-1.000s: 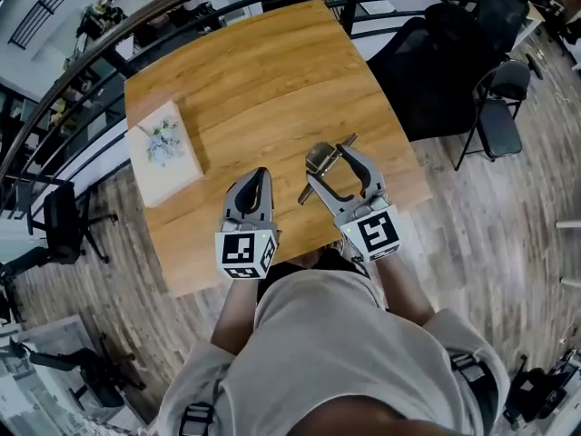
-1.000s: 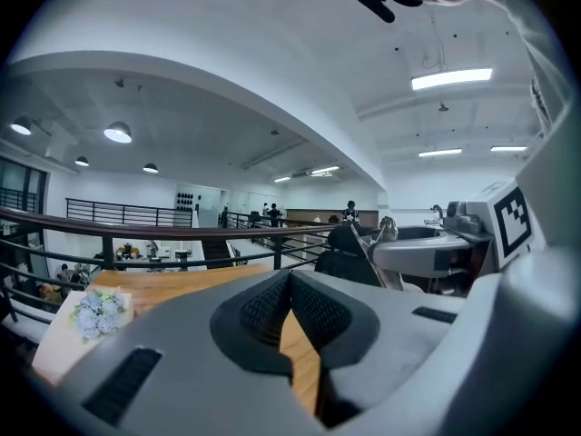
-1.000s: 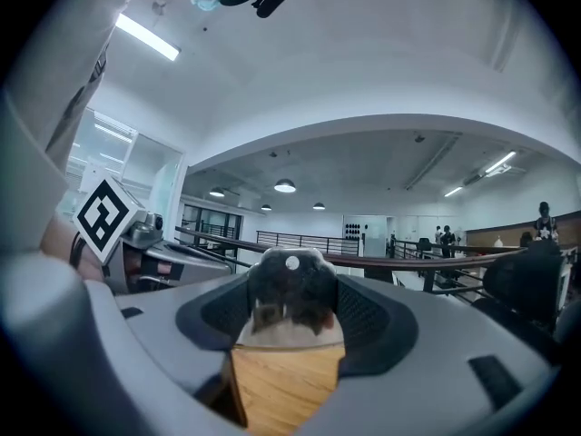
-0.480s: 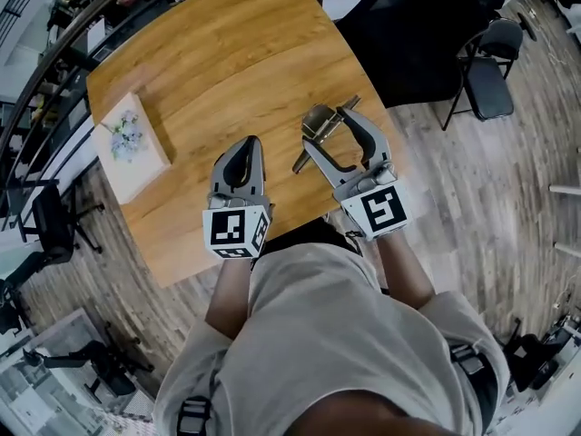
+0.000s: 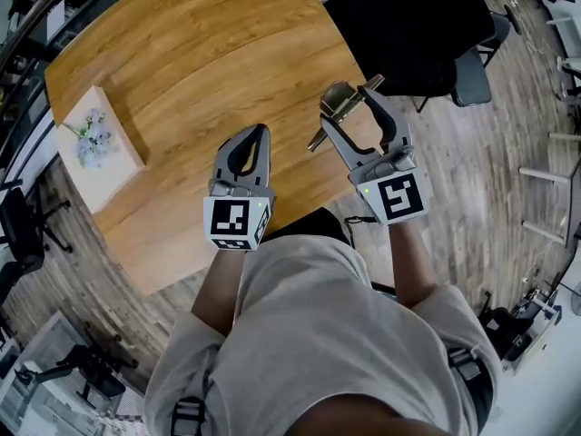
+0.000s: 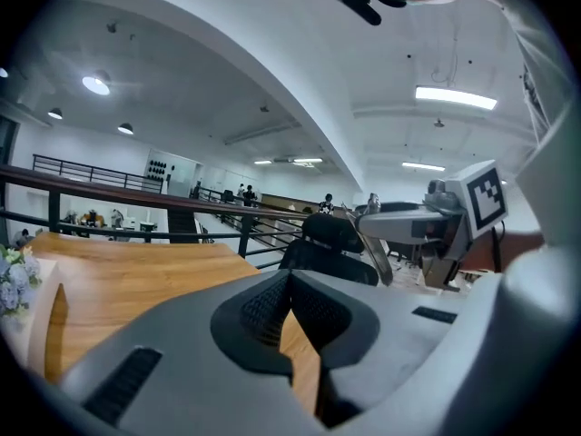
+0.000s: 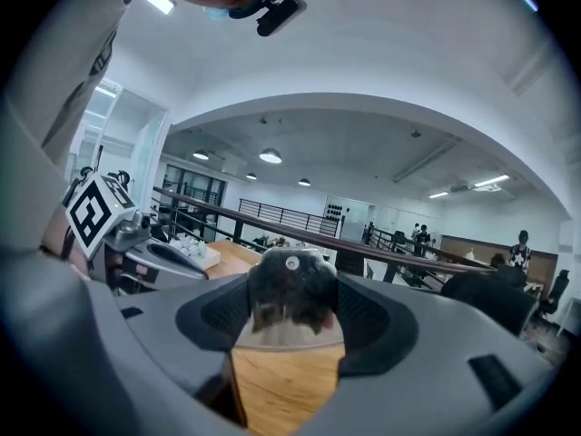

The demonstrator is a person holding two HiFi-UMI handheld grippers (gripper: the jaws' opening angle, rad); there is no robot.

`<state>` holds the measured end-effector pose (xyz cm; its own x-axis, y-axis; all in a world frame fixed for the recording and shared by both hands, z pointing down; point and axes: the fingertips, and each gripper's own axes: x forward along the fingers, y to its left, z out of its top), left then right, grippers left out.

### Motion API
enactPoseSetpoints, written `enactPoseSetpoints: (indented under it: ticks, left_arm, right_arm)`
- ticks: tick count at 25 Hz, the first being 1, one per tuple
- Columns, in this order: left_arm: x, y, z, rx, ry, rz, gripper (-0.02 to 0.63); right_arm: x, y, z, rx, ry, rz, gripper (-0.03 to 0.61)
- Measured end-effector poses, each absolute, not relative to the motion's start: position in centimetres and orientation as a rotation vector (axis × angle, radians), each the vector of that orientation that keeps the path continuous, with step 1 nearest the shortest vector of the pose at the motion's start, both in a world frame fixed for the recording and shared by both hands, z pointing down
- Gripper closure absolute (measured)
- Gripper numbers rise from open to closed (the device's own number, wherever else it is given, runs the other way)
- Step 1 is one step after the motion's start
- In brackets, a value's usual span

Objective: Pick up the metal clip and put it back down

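Observation:
The metal clip [image 5: 338,101] is a silvery spring clamp with a thin handle sticking out toward the table. My right gripper [image 5: 349,107] is shut on it above the right part of the wooden table [image 5: 200,53]. In the right gripper view the clip [image 7: 292,291] fills the gap between the jaws. My left gripper [image 5: 262,132] hovers over the table's front part, shut, with nothing in it; its jaws meet in the left gripper view [image 6: 289,276]. That view also shows the right gripper [image 6: 436,230] off to the side with the clip [image 6: 377,243].
A flat box with a flower print [image 5: 95,148] lies at the table's left edge. A black chair [image 5: 399,25] stands just past the right edge, and a folding chair [image 5: 477,71] beyond it. A dark railing [image 7: 300,234] runs behind the table.
The right gripper, still holding the clip, has moved up and toward the table's right edge. The head view has swung, so the table sits further left. The left gripper stays shut.

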<state>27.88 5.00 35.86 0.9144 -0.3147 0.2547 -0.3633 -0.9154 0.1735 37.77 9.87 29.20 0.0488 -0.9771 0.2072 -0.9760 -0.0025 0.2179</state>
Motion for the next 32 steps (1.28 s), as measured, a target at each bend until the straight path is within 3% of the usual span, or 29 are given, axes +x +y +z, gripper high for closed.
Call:
enactPoseSetpoints:
  ticks: [10, 32]
  left_arm:
    - [30.6, 0.8, 41.5, 2.751, -0.555, 0.431, 0.589]
    - [33.6, 0.3, 56.4, 2.340, -0.934, 0.724, 0.589]
  right_arm:
    - [41.2, 3.9, 33.9, 1.772, -2.020, 0.082, 0.281]
    - [47.9, -1.7, 53.6, 1.254, -2.181, 0.416, 0.281]
